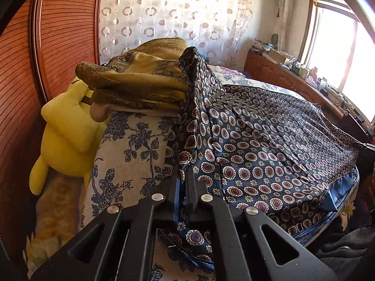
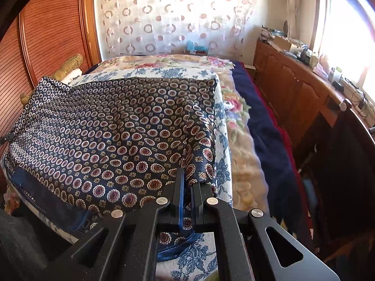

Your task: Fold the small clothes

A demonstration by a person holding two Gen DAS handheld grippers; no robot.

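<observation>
A dark navy cloth with red and white medallions [image 1: 269,145] lies spread over the floral-covered bed; it also shows in the right wrist view [image 2: 112,126]. My left gripper [image 1: 184,171] is shut on the cloth's near left edge, with blue hem between the jaws. My right gripper [image 2: 187,178] is shut on the cloth's near right corner, its blue hem pinched between the jaws. The far left corner of the cloth is draped up against a folded stack.
A stack of folded olive-gold patterned cloths [image 1: 138,86] sits at the bed's left, beside a yellow plush toy [image 1: 68,135]. A wooden wardrobe [image 1: 58,35] stands left. A wooden cabinet [image 2: 293,89] with clutter runs along the right under a window. A navy blanket [image 2: 264,128] lies right.
</observation>
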